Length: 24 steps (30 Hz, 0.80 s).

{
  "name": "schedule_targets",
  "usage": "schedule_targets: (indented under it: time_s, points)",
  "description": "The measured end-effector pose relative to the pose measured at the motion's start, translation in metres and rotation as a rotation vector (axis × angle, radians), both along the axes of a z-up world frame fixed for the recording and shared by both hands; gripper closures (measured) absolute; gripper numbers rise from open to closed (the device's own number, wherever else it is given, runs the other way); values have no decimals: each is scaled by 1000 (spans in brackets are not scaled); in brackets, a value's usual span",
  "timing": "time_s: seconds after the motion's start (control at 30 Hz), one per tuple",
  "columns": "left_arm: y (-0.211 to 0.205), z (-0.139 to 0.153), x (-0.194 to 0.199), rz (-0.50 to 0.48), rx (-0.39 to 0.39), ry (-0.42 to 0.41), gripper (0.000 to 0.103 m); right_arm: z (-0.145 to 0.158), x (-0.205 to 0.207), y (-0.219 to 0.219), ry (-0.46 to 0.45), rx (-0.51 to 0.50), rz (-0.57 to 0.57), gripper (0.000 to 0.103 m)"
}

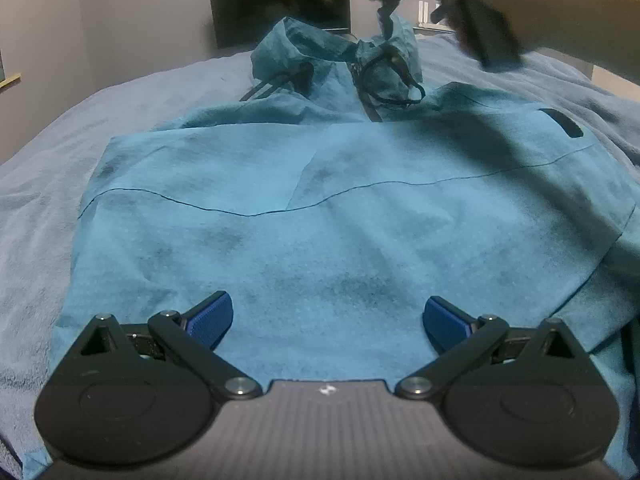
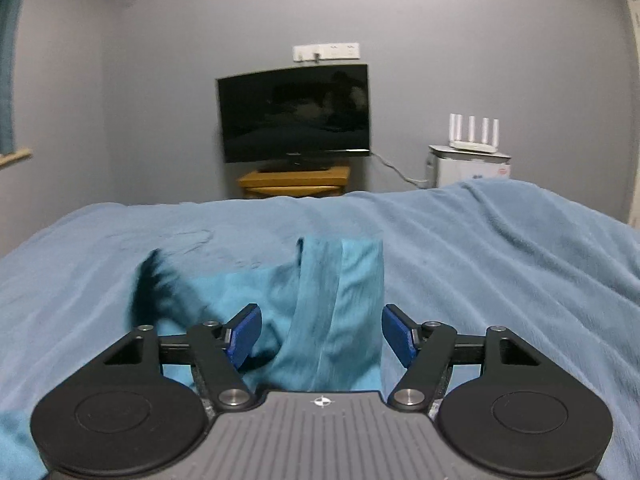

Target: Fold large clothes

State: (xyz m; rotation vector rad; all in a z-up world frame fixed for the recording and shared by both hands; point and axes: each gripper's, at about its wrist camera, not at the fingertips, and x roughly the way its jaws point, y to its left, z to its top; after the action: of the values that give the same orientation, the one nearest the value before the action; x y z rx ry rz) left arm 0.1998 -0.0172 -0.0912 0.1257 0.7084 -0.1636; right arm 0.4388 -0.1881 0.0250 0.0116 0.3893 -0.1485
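Observation:
A large teal hooded jacket (image 1: 320,208) lies spread on the blue bed cover (image 1: 48,168), hood (image 1: 340,56) at the far end with black drawcords. My left gripper (image 1: 327,318) is open just above the jacket's near part, blue pads (image 1: 210,316) wide apart, holding nothing. My right gripper (image 2: 321,334) is open, jaws wide, with a raised fold of the teal hood (image 2: 340,304) standing between the pads; I cannot tell whether it touches them. In the left wrist view the right gripper (image 1: 386,20) hangs over the hood, held by a hand.
The bed cover (image 2: 500,264) stretches far around the jacket. Beyond the bed stand a dark TV (image 2: 296,116) on a wooden stand (image 2: 294,184), and a white router (image 2: 474,132) on a white unit against the grey wall.

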Motion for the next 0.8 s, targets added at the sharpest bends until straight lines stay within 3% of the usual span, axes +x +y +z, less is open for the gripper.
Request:
schedule_targets:
  time_s: [0.1,0.17,0.2,0.23,0.33,0.53,0.67,0.8]
  points:
    - [3,1,3,-3,-20,9,0,-10,30,-1,30,-25,-78,33]
    - [6,4,3,-1,-39,9,0,-19,43,-7,71,-30,-77,38]
    - [7,5,3,1,-52,6,0,-22,46,-10,92,-15,-58,64]
    - [10,6,4,7,-70,1,0,-25,48,-14,108,19,-34,97]
    - [19,12,6,50,-127,-21,0,-24,29,-17,40,54,-8,96]
    - [36,25,1,99,-170,-93,0,-21,-53,-2,-156,-139,153,97]
    - [45,30,-1,144,-160,-125,0,-39,-129,3,-233,-236,216,97]
    - [58,32,-2,178,-197,-130,0,-67,-203,4,-265,-271,253,97]
